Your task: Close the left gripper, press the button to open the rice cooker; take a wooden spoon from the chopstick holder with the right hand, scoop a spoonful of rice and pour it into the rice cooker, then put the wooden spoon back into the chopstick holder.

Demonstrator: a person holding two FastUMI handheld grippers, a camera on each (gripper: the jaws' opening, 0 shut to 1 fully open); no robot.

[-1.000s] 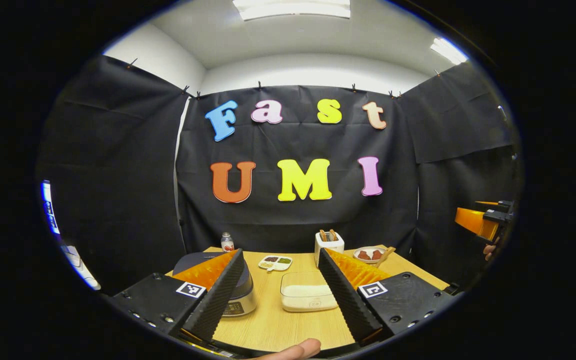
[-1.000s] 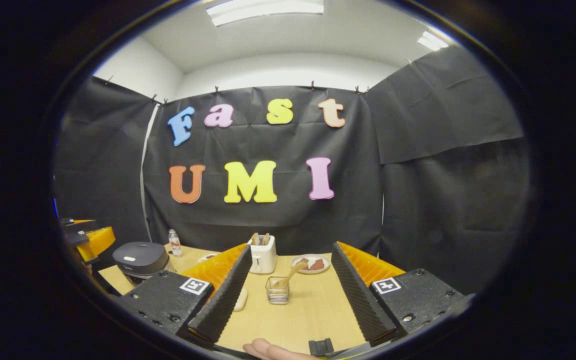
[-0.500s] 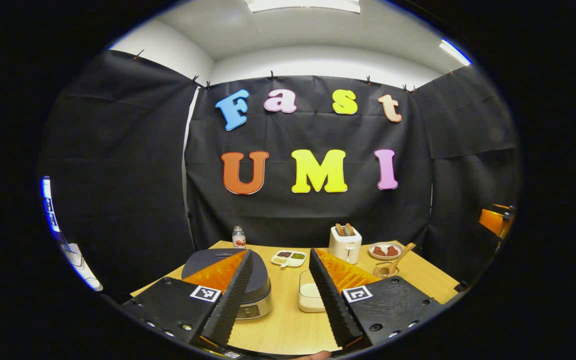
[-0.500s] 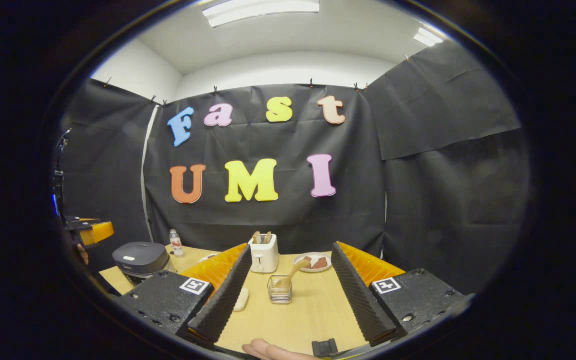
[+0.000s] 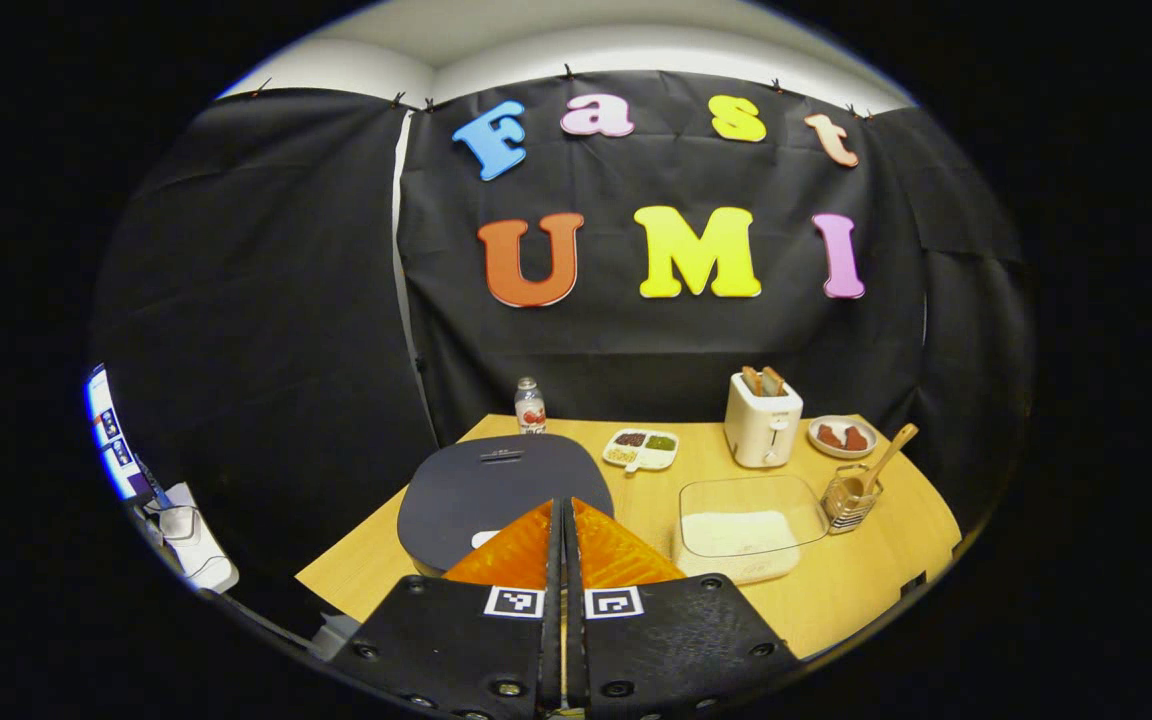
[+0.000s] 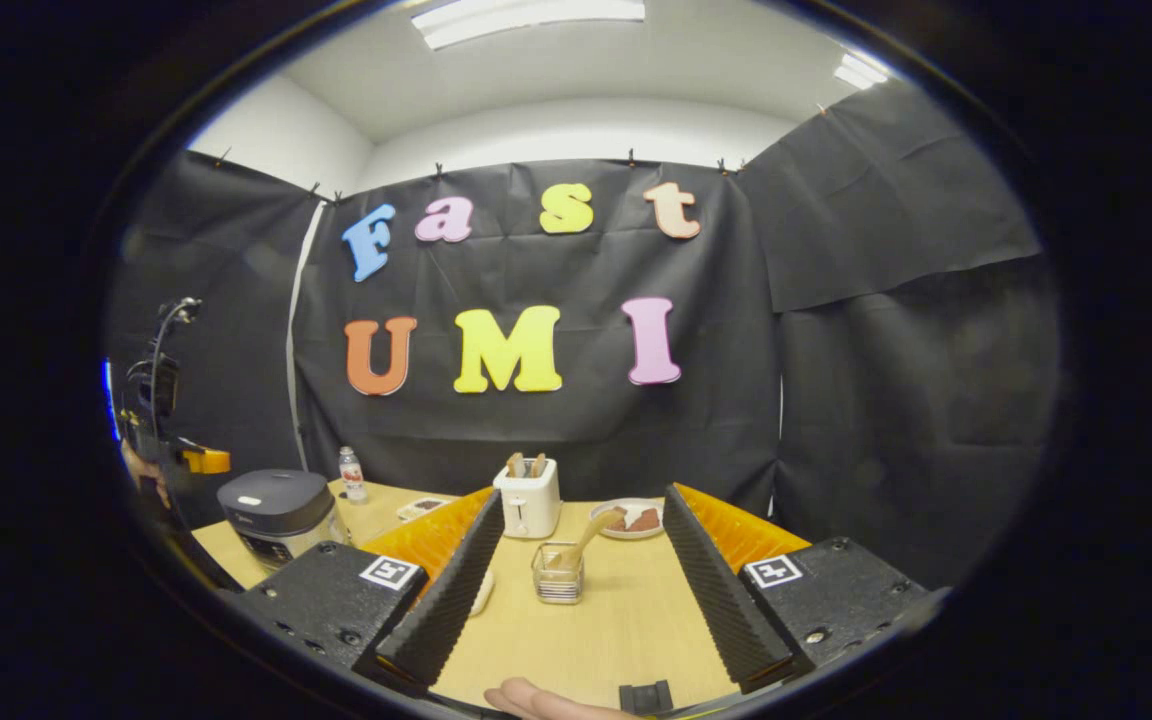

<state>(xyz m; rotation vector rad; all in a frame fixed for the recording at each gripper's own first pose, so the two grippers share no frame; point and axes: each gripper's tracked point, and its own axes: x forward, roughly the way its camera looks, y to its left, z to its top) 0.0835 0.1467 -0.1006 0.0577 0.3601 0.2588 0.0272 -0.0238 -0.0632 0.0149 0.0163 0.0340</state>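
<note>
Dark cooker point(image 5: 496, 485) lid was still down — left tongs point(image 5: 563, 520) pinched together, right tongs point(image 6: 576, 570) wide; an off-centre press could miss the button.

Black screw-studded mounts on the left gripper point(image 5: 563, 520) and right gripper point(image 6: 576, 560). Square black-and-white markers near each finger base. Ribbed inner finger faces.

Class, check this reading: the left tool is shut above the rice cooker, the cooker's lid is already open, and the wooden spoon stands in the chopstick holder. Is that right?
One detail is wrong: the rice cooker's lid is closed, not open, as the left gripper view shows. The rest holds: the left tool is shut above it, and the wooden spoon stands in the chopstick holder.
</note>
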